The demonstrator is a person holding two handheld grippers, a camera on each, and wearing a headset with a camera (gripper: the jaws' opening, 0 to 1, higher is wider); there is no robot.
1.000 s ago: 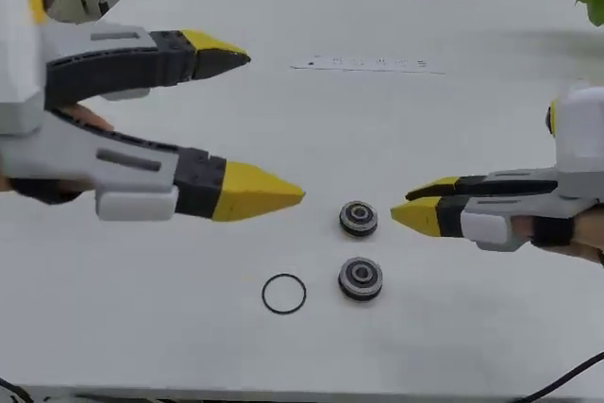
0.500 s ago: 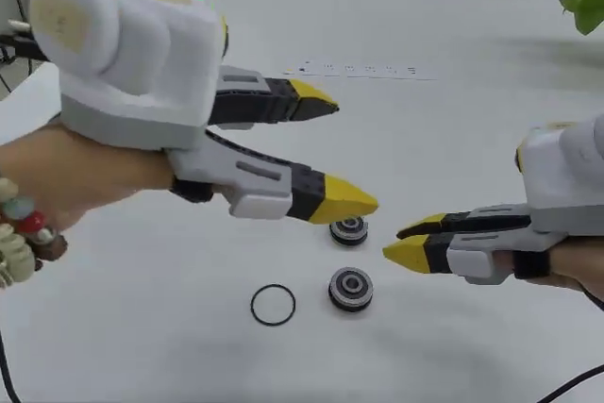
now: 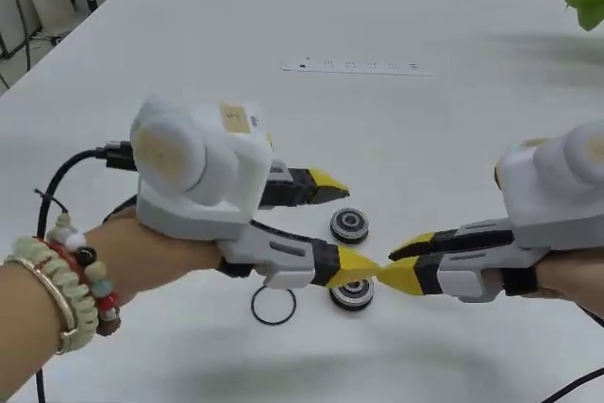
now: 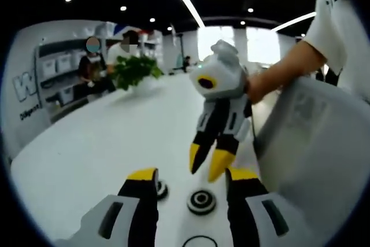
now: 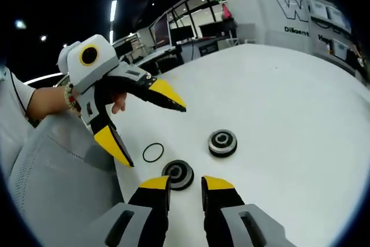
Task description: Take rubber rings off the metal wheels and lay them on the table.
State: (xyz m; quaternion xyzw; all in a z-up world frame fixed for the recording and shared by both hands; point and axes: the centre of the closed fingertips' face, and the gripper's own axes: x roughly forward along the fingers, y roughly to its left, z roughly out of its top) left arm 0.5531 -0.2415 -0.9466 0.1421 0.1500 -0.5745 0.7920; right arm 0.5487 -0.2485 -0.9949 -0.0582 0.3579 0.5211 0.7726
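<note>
In the head view, two round wheels lie flat on the white table (image 3: pixel 189 44), hubs facing up, so neither has a long axis. Each is a silvery metal hub inside a dark outer band. The far wheel (image 3: pixel 349 225) sits between the wide-apart jaws of the left gripper (image 3: pixel 357 227). The near wheel (image 3: pixel 354 297) lies just under that gripper's lower yellow tip. The right gripper (image 3: pixel 385 265) comes in from the opposite side. Its jaws stand only narrowly apart and hold nothing, and its tips are close to the left gripper's lower tip, above the near wheel. A thin black rubber ring (image 3: pixel 274 305) lies flat just beside the near wheel, on the left gripper's side.

In the left gripper view, the left gripper (image 4: pixel 193 177) has black jaws with yellow tips, spread wide. The near wheel (image 4: pixel 202 201) lies on the table between them. The far wheel (image 4: pixel 161 190) is half hidden behind one jaw. The right gripper (image 4: pixel 207 165) points down toward the near wheel.

In the right gripper view, the right gripper (image 5: pixel 186 184) shows a slim gap between its jaws. The near wheel (image 5: pixel 178 174) is just ahead of its tips, the rubber ring (image 5: pixel 153 153) lies beyond, and the far wheel (image 5: pixel 222 142) sits off to one side.
</note>
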